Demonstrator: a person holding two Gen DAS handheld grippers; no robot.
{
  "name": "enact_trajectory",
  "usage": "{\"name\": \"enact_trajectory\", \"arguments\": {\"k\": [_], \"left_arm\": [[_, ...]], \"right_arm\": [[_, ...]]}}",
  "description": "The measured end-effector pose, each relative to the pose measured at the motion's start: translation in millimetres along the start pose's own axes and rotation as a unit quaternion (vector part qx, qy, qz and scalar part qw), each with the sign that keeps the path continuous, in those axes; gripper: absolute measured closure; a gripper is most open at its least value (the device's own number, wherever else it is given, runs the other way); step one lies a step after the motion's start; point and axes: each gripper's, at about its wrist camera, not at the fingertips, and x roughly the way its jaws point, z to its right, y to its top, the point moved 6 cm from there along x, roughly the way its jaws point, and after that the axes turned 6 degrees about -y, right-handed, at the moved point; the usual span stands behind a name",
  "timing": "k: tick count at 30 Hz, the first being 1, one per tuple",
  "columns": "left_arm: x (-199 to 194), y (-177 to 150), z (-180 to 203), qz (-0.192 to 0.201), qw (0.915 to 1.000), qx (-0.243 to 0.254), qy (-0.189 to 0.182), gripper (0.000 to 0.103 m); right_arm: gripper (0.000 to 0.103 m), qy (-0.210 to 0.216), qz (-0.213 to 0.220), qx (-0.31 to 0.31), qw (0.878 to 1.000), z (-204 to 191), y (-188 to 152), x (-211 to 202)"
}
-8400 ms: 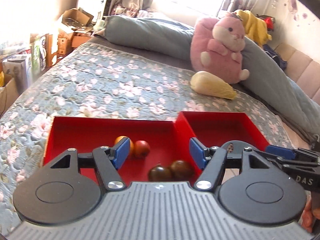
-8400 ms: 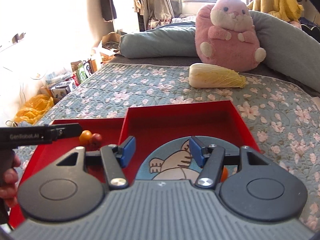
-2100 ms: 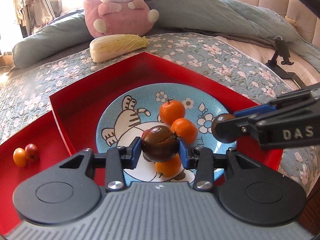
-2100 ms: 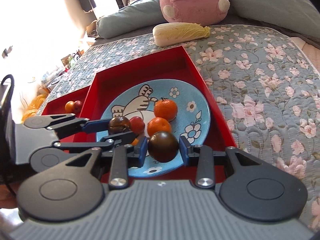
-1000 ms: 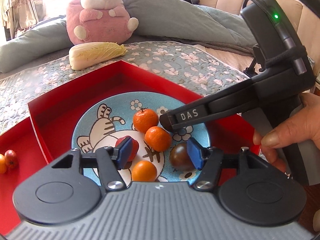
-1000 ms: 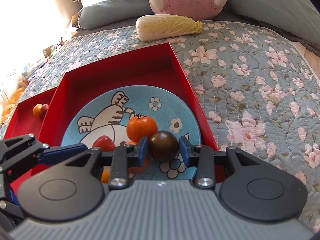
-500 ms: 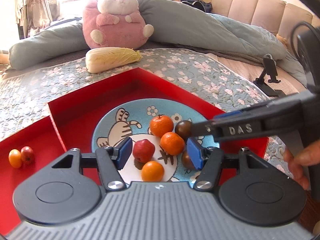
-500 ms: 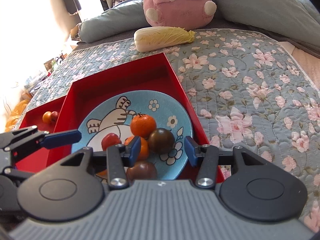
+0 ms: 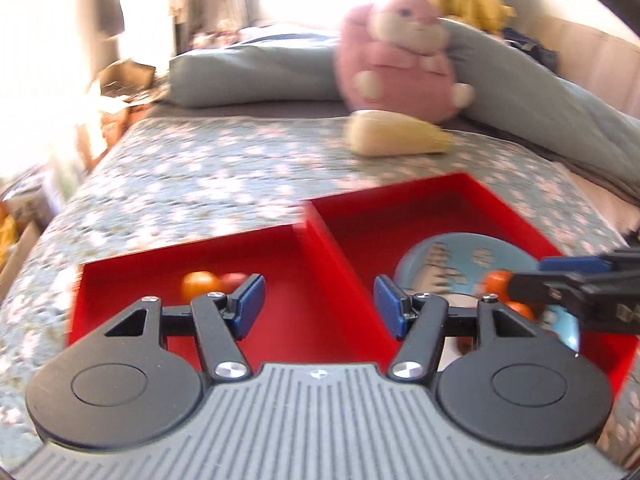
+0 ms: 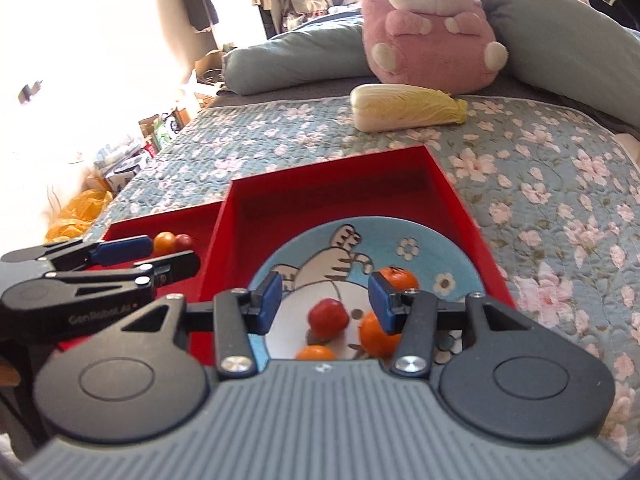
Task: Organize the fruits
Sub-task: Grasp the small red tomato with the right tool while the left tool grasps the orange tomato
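My left gripper [image 9: 318, 306] is open and empty above the left red tray [image 9: 132, 268], where a small orange fruit [image 9: 198, 283] and a small red fruit [image 9: 236, 278] lie; this view is blurred. My right gripper [image 10: 325, 300] is also open and empty, hovering over the blue cat plate [image 10: 424, 248] in the right red tray [image 10: 320, 184]. On the plate are a red fruit [image 10: 328, 316] and three oranges [image 10: 394, 278]. The right wrist view shows the left gripper [image 10: 168, 256] near the two small fruits [image 10: 165, 242]. My own gripper hides the plate's near part.
Both trays sit on a floral quilt [image 10: 560, 184] on a bed. A napa cabbage [image 10: 404, 106] and a pink plush toy [image 10: 430, 28] lie beyond the trays, with a grey-blue bolster [image 10: 296, 56] behind. Boxes and bags crowd the floor at the left [image 10: 120, 168].
My right gripper let go of the dark fruit on the plate and drew up and back. My left gripper swung left from over the plate to over the left tray.
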Motion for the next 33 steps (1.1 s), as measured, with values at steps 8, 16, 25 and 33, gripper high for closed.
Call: {"name": "enact_trajectory", "arguments": {"k": [8,16,25,33], "left_arm": [[7.2,7.3,-83.7,-0.024,0.9946,-0.061,0.080,0.037],[25.9,1.4,-129.2,-0.062,0.9878,-0.071,0.124,0.037],[38.7,2.2,-136.8,-0.057,0.9874,-0.109,0.100,0.037],[41.8,1.8,-140.9,-0.055,0.9863,-0.125,0.093,0.037]], "right_arm": [[0.053,0.086,-0.005,-0.092,0.992,-98.4,14.4,19.0],[0.053,0.102,-0.056,-0.148,0.982,-163.4,15.8,78.0],[0.053,0.056,-0.104,-0.157,0.981,-186.5,13.8,146.6],[0.071,0.041,-0.107,-0.191,0.975,-193.9,13.6,164.5]]}}
